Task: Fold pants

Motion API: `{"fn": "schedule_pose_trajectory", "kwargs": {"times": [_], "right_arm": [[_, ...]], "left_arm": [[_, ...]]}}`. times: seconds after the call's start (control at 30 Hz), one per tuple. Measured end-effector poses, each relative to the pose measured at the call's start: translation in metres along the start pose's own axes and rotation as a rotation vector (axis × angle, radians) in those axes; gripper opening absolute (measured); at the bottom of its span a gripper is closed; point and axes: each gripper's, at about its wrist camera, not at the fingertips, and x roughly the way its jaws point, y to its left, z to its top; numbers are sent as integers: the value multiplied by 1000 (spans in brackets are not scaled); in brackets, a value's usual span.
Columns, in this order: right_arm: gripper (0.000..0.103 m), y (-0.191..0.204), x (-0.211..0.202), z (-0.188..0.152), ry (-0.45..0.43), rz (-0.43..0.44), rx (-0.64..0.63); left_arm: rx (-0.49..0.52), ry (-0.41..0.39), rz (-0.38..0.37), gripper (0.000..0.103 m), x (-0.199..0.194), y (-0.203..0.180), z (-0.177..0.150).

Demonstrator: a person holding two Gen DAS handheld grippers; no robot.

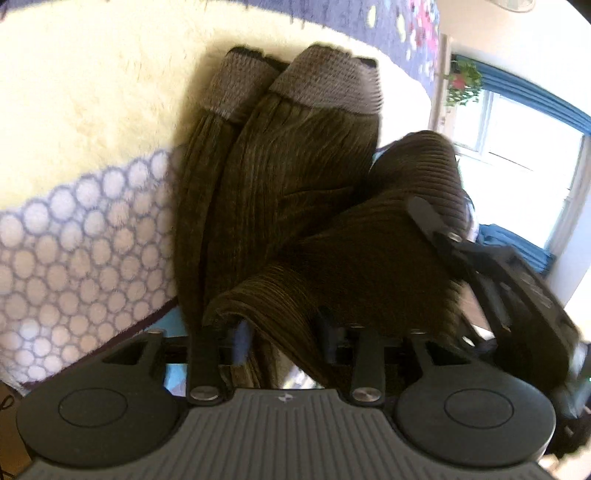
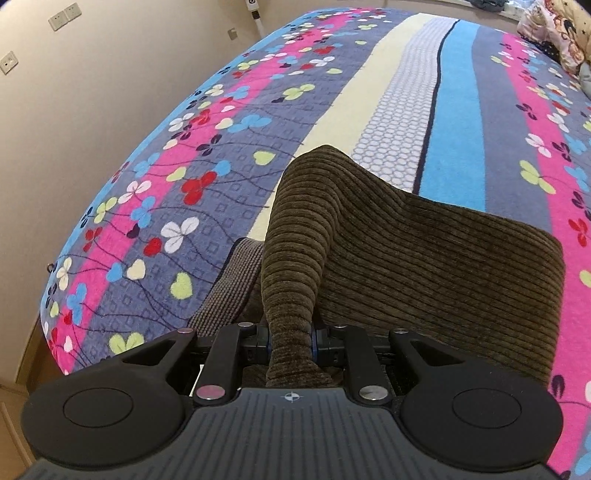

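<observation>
Right wrist: pants [image 2: 388, 251] on flowered bedspread [image 2: 221, 122].

Home bedroom: flowered fleece bedspread [image 2: 229, 122] over a bed, pillow [image 2: 554, 33], wall sockets [image 2: 66, 15], curtained window [image 1: 517, 133], hanging plant [image 1: 463, 83].

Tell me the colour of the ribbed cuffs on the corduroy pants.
Grey ribbed knit cuffs on dark olive-brown corduroy pants; left wrist view shows them best.
</observation>
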Motion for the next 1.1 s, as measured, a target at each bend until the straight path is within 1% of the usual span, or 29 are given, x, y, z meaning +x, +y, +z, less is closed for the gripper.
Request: {"fn": "schedule_pose_trajectory", "kwargs": {"times": [0.03, 0.07, 0.1, 0.13, 0.2, 0.23, 0.27, 0.3, 0.33, 0.37, 0.4, 0.43, 0.47, 0.53, 0.57, 0.6, 0.67, 0.7, 0.73, 0.77, 0.8, 0.83, 0.9, 0.93, 0.97, 1.0, 1.03, 1.07, 1.1], "right_arm": [[20, -1, 2, 1, 1, 1, 13], [24, -2, 5, 2, 4, 9, 37], [29, -5, 9, 4, 10, 31, 75], [33, -10, 12, 6, 13, 66, 133], [52, -17, 18, 7, 20, 155, 260], [56, -22, 20, 7, 27, 247, 343], [58, -23, 22, 6, 48, 352, 413], [59, -23, 24, 6, 78, 471, 466], [59, -18, 20, 6, 96, 560, 478], [63, -11, 8, 7, 70, 574, 434], [71, -7, -9, 8, 18, 548, 366], [75, -6, -25, 7, -31, 521, 306], [78, -9, -44, 5, -83, 491, 251], [79, -23, -77, -5, -161, 404, 173], [80, -32, -91, -12, -200, 344, 139], [81, -40, -106, -21, -245, 259, 101], [85, -51, -126, -44, -327, 89, 8], [87, -56, -130, -57, -359, 12, -44], [87, -59, -129, -71, -380, -65, -86], [87, -67, -126, -83, -385, -124, -104], [87, -74, -118, -96, -371, -195, -110], [86, -79, -110, -105, -355, -235, -107], [85, -85, -90, -123, -347, -286, -91], [85, -84, -80, -130, -345, -294, -87], [85, -81, -70, -136, -344, -285, -80], [83, -79, -59, -144, -329, -253, -82], [83, -77, -50, -153, -300, -224, -98], [83, -73, -39, -162, -270, -204, -113], [84, -70, -26, -177, -222, -172, -134]], "left_arm": [[9, -8, -21, 78, -9, 0, 2], [19, -39, -20, 98, -24, -1, 4], [35, -88, -13, 103, -42, 0, 6], [61, -142, -13, 103, -60, -3, 7], [87, -167, -17, 103, -87, -5, 13], [89, -184, -23, 103, -103, -5, 16], [108, -218, -19, 103, -121, -7, 20], [140, -252, 3, 103, -136, -11, 22], [194, -295, 44, 103, -150, -20, 23], [250, -333, 82, 103, -162, -32, 22], [306, -363, 106, 103, -169, -45, 19], [371, -384, 121, 103, -173, -60, 16], [421, -388, 128, 103, -172, -77, 10], [502, -365, 117, 103, -161, -105, 0], [543, -333, 96, 103, -148, -122, -10], [577, -293, 72, 103, -136, -134, -17], [650, -170, 16, 103, -102, -156, -29], [682, -123, 9, 103, -84, -162, -33], [708, -80, 14, 103, -62, -163, -38], [734, -19, 31, 103, -37, -163, -38], [754, 25, 59, 103, -17, -161, -35], [769, 51, 105, 103, 2, -156, -29], [807, 42, 213, 103, 24, -140, -17], [821, 21, 270, 103, 30, -130, -8], [828, 12, 299, 102, 33, -120, 3], [826, 11, 297, 98, 31, -108, 15], [806, 31, 251, 96, 25, -97, 27], [785, 43, 200, 92, 16, -88, 34], [762, 53, 171, 87, 10, -83, 41]]}}
